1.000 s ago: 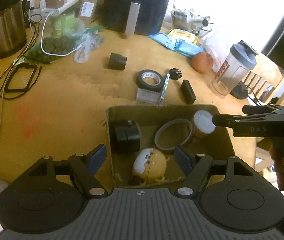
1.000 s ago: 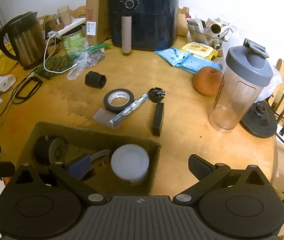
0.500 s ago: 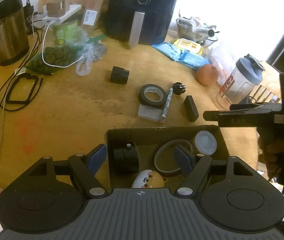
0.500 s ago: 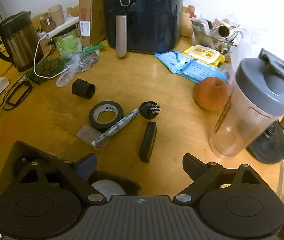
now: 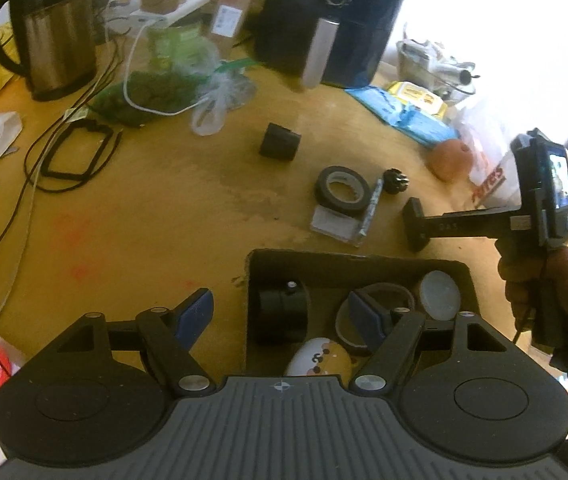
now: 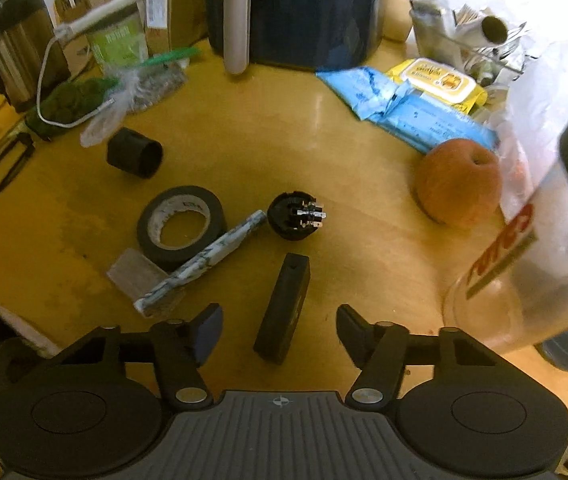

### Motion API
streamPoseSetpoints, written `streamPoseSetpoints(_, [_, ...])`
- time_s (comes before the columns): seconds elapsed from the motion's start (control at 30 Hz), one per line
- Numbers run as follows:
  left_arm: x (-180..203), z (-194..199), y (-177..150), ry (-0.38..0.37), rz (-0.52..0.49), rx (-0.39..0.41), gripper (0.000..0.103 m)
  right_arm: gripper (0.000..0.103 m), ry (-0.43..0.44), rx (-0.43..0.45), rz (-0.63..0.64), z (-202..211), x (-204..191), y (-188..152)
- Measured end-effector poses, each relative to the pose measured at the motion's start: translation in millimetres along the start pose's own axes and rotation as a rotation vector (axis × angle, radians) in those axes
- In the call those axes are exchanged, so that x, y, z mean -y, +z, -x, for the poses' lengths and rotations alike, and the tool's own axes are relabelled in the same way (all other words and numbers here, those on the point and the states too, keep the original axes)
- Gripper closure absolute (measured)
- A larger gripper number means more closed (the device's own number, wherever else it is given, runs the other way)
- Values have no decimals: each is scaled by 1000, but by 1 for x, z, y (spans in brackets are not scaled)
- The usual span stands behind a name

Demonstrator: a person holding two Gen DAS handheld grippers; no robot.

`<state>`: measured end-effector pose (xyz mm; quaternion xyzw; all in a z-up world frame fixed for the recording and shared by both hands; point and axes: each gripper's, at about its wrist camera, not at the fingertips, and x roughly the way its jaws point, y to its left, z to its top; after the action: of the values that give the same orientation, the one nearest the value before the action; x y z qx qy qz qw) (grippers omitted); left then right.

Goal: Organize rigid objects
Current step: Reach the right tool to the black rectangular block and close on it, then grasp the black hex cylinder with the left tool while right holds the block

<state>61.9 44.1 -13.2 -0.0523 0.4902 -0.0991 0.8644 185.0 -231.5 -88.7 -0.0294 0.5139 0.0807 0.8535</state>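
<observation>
While right gripper (image 6: 277, 330) hangs over black bar (image 6: 284, 308), jaws closing, bar's near end between them, pads not yet touching. Left gripper (image 5: 279, 312) jaws parted, gripping nothing, straddling left wall of cardboard box (image 5: 364, 258). Box holds black cylinder (image 5: 284, 312), tape ring, white-lidded jar (image 5: 440, 294), yellow toy. Near bar: black tape roll (image 6: 181, 220), patterned stick (image 6: 203, 262), black plug (image 6: 294, 216), apple (image 6: 458, 182), shaker bottle (image 6: 536, 264) crowding right. Yellow wooden counter (image 5: 143, 220); air fryer (image 5: 324, 12), kettle (image 5: 51, 24) at back.
</observation>
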Motion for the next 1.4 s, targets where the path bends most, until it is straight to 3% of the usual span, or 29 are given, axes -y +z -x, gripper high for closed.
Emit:
streamPoseSetpoints(0.17, [-6, 1, -1, 20, 36, 0, 29, 55, -1, -38, -5, -20, 2, 4])
streamPoseSetpoints(0.37, [-7, 0, -1, 33, 59, 3, 29, 84, -5, -69, -1, -34, 2, 5])
streamPoseSetpoints(0.4, [-7, 0, -1, 33, 60, 3, 29, 86, -8, -71, -4, -35, 2, 5])
streamPoseSetpoints(0.7, [-5, -4, 4, 29, 39, 6, 29, 86, -5, -52, -22, -21, 6, 6])
streamPoseSetpoints(1.4, [6, -32, 38, 33, -71, 32, 29, 86, 56, 61, -92, 56, 12, -7])
